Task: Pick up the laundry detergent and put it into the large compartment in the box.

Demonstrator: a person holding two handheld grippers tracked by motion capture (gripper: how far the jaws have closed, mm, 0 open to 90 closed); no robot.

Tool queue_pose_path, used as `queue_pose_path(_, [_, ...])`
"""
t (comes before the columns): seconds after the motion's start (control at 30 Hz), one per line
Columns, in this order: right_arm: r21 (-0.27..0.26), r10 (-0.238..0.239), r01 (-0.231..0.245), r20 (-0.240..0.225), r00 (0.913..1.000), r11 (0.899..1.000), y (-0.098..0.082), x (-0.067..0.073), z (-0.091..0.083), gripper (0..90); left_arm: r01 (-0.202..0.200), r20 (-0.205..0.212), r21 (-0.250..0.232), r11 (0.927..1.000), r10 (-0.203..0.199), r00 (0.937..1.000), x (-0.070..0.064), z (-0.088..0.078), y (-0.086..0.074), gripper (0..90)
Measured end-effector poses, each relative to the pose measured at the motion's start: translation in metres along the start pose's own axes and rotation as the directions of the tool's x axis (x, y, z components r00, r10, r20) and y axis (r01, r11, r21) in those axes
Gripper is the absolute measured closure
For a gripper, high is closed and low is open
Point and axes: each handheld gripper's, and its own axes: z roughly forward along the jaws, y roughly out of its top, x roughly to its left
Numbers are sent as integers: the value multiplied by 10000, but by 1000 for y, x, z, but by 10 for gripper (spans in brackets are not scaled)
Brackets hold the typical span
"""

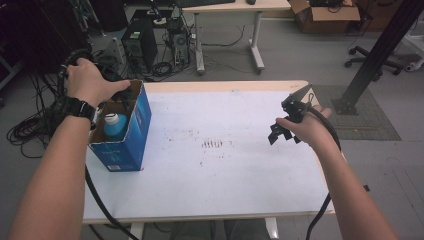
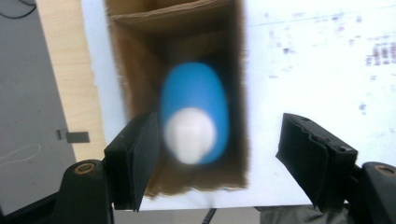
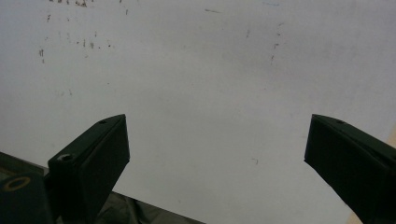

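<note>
An open blue carton point(image 1: 131, 131) stands upright on the left part of the white table point(image 1: 225, 175). Inside it sits a blue bottle with a white cap point(image 1: 115, 125). My left gripper point(image 1: 122, 99) hovers over the carton's mouth, mostly covered by the hand. From the left gripper view I look straight down at the blurred bottle point(image 2: 196, 112) inside the brown carton walls point(image 2: 135, 65); the left gripper point(image 2: 218, 126) is open, its pads clear of the bottle. My right gripper point(image 1: 277, 134) hangs above the table's right side, and the right gripper point(image 3: 217, 121) is open wide with nothing between its fingers.
Faint dark marks point(image 1: 212, 144) stain the tabletop's middle. Beyond the table stand computer towers point(image 1: 140, 42), coiled cables point(image 1: 30, 127) on the floor at left, a desk point(image 1: 235, 7), a cardboard box point(image 1: 325, 17) and a black slanted post point(image 1: 375, 55) at right.
</note>
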Motion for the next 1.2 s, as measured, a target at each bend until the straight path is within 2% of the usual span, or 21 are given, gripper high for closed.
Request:
queue_pose_path(0.17, [-26, -106, 106, -9, 9999, 9999, 1, 2, -1, 67, -307, 199, -90, 9995, 309, 9993, -23, -7, 3, 247])
queue_pose_path(0.3, [-108, -218, 218, -10, 9998, 9997, 2, 4, -5, 64, -658, 507, -164, 9977, 665, 9965, -44, -10, 6, 217])
queue_pose_path(0.33, [-108, -218, 218, -10, 9998, 9997, 2, 4, -5, 64, -658, 507, -164, 9977, 665, 9965, -44, -10, 6, 203])
queue_pose_path(0.37, [-92, -251, 251, 9, 9997, 9996, 2, 6, -6, 65, -767, 595, -144, 9970, 774, 9952, -52, -9, 8, 201])
queue_pose_path(0.57, [-127, -317, 317, -20, 9995, 9994, 4, 7, -8, 65, -1111, 794, -170, 9937, 1121, 9905, -77, -1, 12, 173])
queue_pose_path(0.83, [-93, -373, 373, -85, 9993, 9993, 3, 5, -6, 65, -1742, 997, -67, 9847, 1740, 9797, -111, 14, 15, 136])
queue_pose_path(1.03, [-109, -364, 362, -117, 9993, 9993, 2, 2, -4, 65, -1929, 1149, 3, 9812, 1916, 9747, -124, 25, 15, 88])
queue_pose_path(1.2, [-68, -308, 307, -126, 9994, 9995, 1, 1, -3, 65, -1940, 1077, 57, 9810, 1923, 9754, -130, 33, 14, 53])
